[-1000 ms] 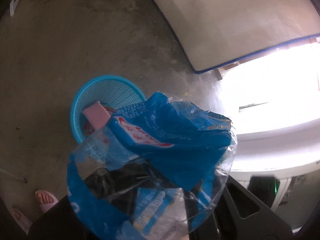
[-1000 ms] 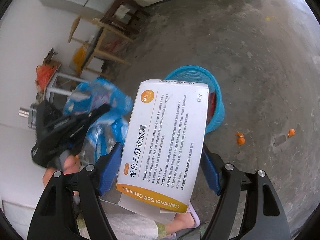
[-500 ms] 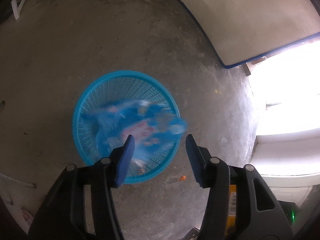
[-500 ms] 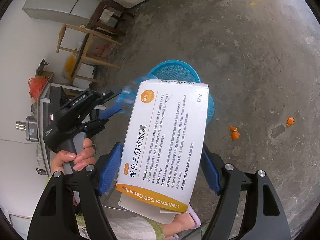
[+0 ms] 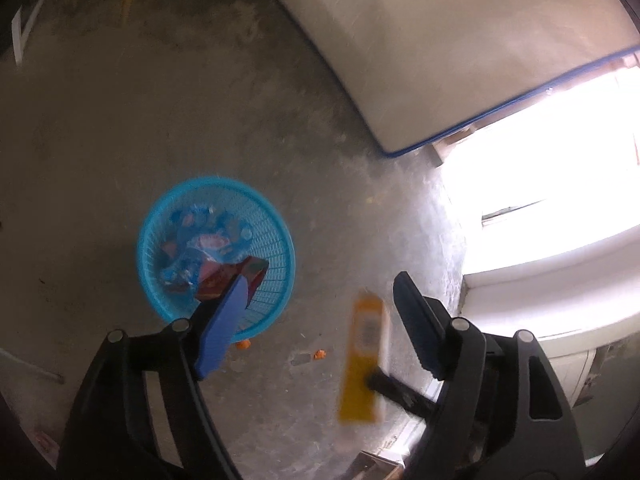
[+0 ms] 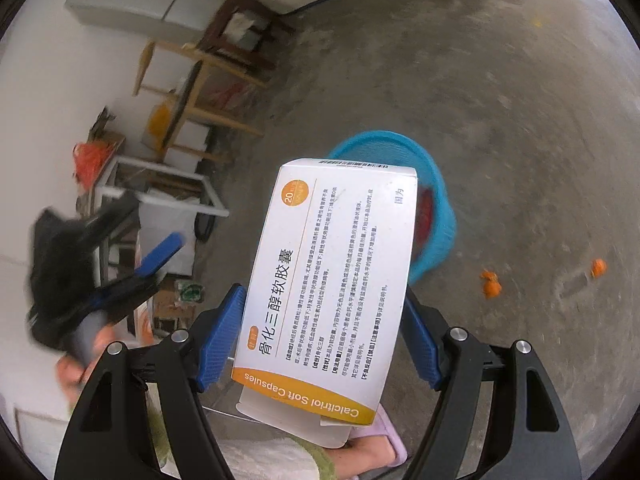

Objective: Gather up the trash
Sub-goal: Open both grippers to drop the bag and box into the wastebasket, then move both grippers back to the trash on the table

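Observation:
A blue mesh basket (image 5: 276, 236) stands on the concrete floor, with a crumpled blue plastic wrapper (image 5: 192, 256) and a reddish carton (image 5: 224, 280) inside it. My left gripper (image 5: 320, 292) hangs above and in front of the basket; its jaws are opening with nothing between them. My right gripper (image 6: 324, 300) is shut on a white and orange medicine box (image 6: 328, 288), held upright in front of the basket (image 6: 440, 200). The box's yellow edge (image 5: 364, 352) shows in the left wrist view. The left gripper (image 6: 160, 256) appears blurred at the left of the right wrist view.
Orange scraps (image 6: 490, 282) (image 5: 319, 355) lie on the floor near the basket. A white panel with a blue edge (image 5: 440, 60) leans at the back. Wooden stools and tables (image 6: 224, 80) crowd the wall. A foot in a pink slipper (image 6: 384, 436) stands below the box.
The blue wrapper left my left gripper and dropped into the basket. The left jaws spread apart and that gripper pulled back and up. The right gripper kept hold of the medicine box.

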The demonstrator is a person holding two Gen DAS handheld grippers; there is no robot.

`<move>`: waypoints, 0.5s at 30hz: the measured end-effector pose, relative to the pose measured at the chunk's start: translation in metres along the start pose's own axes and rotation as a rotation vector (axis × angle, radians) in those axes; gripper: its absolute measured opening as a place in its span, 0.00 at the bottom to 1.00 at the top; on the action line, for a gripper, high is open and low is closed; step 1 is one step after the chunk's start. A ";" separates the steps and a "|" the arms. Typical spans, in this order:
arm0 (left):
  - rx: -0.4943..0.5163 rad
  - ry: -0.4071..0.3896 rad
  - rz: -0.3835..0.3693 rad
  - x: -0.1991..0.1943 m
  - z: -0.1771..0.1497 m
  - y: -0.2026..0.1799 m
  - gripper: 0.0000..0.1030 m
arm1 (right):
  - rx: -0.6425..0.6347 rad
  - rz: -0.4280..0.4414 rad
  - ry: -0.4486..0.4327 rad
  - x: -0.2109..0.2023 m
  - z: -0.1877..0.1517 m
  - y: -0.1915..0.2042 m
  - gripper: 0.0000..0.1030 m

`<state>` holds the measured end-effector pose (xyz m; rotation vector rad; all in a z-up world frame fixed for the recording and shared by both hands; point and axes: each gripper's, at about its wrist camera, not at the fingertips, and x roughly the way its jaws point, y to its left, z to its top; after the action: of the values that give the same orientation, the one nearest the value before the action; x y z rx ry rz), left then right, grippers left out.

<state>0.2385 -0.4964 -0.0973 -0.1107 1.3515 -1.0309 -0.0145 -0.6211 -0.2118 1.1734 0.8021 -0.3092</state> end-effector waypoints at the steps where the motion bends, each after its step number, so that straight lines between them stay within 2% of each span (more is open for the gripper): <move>1: 0.011 -0.012 0.011 -0.019 -0.005 -0.004 0.69 | -0.017 0.000 0.003 0.006 0.004 0.008 0.71; 4: 0.051 -0.062 0.019 -0.069 -0.020 -0.012 0.69 | -0.083 -0.012 0.046 0.046 0.024 0.040 0.74; 6: 0.109 -0.103 0.044 -0.110 -0.042 -0.015 0.70 | -0.106 -0.068 0.066 0.078 0.036 0.051 0.82; 9: 0.170 -0.172 0.062 -0.162 -0.084 -0.013 0.75 | -0.120 -0.161 0.075 0.119 0.049 0.048 0.83; 12: 0.199 -0.219 0.058 -0.208 -0.131 0.000 0.77 | -0.069 -0.175 0.076 0.132 0.051 0.033 0.83; 15: 0.170 -0.256 0.077 -0.247 -0.175 0.027 0.77 | -0.043 -0.158 0.068 0.121 0.041 0.021 0.83</move>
<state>0.1391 -0.2342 0.0201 -0.0604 1.0257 -1.0256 0.0981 -0.6284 -0.2750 1.0874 0.9594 -0.3822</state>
